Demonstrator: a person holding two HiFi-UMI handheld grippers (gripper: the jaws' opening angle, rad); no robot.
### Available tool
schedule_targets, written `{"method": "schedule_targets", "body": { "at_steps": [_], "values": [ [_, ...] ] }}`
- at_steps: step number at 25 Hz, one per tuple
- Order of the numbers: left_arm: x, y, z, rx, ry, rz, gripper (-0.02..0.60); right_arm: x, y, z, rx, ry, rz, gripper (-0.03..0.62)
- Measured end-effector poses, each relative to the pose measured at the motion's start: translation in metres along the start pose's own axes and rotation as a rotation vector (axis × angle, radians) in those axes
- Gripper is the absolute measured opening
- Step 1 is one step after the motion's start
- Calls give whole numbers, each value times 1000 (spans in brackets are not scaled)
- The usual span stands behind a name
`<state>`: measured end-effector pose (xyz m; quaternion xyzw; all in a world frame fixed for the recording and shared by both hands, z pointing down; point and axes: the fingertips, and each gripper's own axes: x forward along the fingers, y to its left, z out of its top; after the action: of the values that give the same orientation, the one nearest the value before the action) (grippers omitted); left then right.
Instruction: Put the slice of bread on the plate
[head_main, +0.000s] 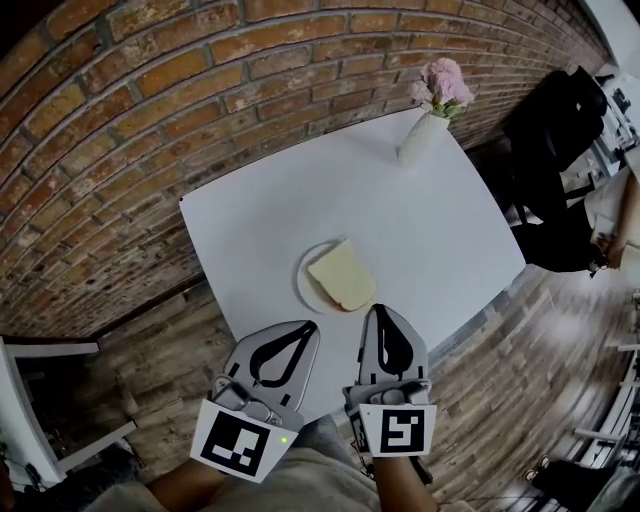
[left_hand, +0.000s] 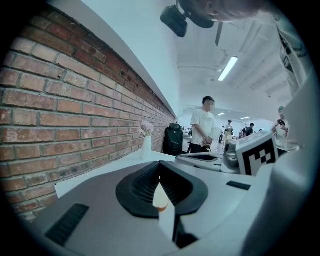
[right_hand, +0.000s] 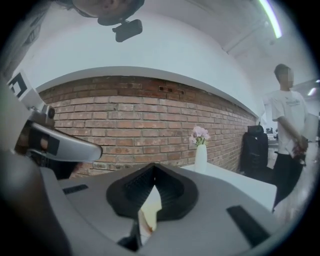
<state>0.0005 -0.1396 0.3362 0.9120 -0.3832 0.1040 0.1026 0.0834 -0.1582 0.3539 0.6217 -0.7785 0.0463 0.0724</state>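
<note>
Bread slice (head_main: 343, 276) lies flat on the round white plate (head_main: 303, 283), which sits on the white tabletop (head_main: 430, 220) close to its near edge, roughly midway along that edge. Left claw (head_main: 308, 326) and right claw (head_main: 378, 311) are side by side over the near edge, just short of the plate, each with its jaws drawn together tip to tip and nothing clamped between them. White vase (head_main: 421, 139) with pink flowers (head_main: 444, 82) stands at the far right corner, well apart from the plate.
</note>
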Motion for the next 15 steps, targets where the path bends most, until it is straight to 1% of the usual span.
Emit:
{"method": "schedule_targets", "body": {
  "at_steps": [8, 15],
  "values": [
    [-15, -16, 16, 12, -43, 5, 9, -38, 10, 36, -39, -59, 30, 8],
    [-28, -30, 31, 25, -73, 2, 9, -67, 26, 59, -34, -85, 73, 8]
  ]
}}
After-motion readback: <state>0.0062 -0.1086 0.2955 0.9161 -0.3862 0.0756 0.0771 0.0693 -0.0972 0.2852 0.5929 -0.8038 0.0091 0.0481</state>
